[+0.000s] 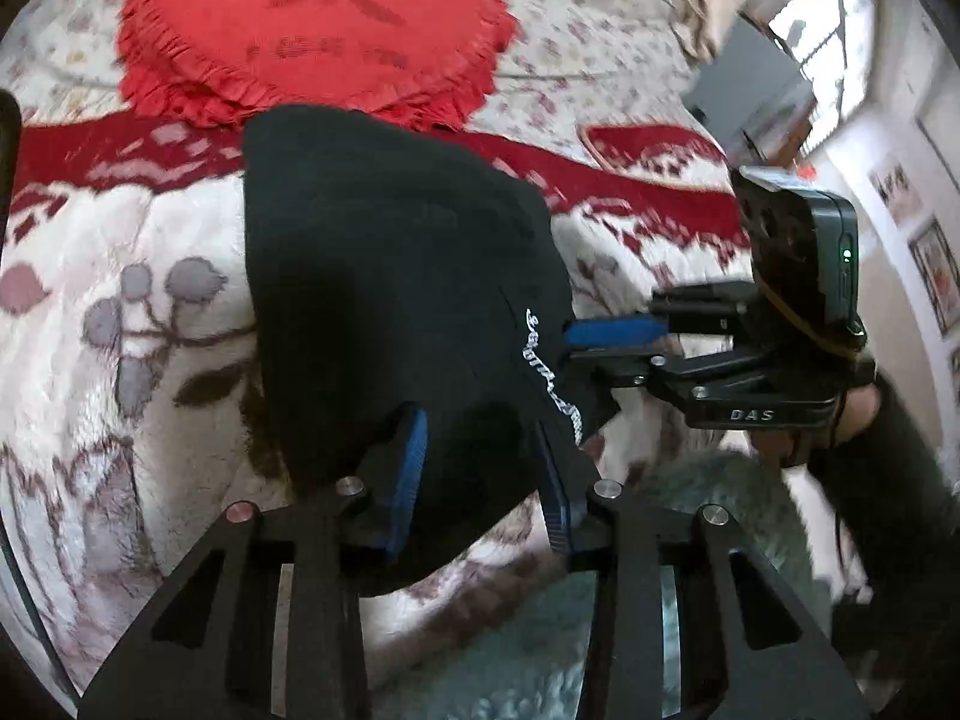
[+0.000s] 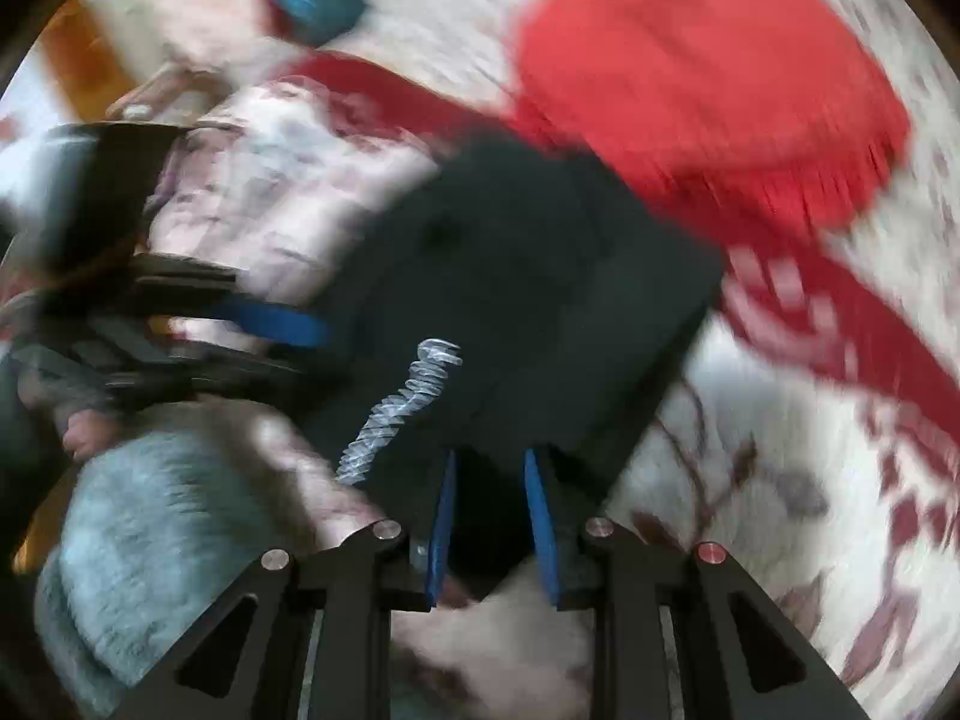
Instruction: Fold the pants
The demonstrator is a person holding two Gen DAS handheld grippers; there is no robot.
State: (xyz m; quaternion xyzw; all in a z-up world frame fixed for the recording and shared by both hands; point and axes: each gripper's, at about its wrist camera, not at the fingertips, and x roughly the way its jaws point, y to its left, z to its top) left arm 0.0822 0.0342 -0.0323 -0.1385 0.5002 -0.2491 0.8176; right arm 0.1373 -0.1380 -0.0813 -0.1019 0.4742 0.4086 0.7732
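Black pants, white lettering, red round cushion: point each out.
black pants (image 1: 372, 276): left wrist view, middle of the cloth.
white lettering (image 2: 402, 414): right wrist view, mid-script.
red round cushion (image 1: 312, 30): left wrist view, its centre.

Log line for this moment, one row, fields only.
stage: mid-fold | pants: black, bunched on bedspread | left gripper: on pants | right gripper: on pants

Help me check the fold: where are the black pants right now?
The black pants hang mid-frame in both wrist views, gripped at the near edge by both grippers, above the floral blanket and just below the red cushion.
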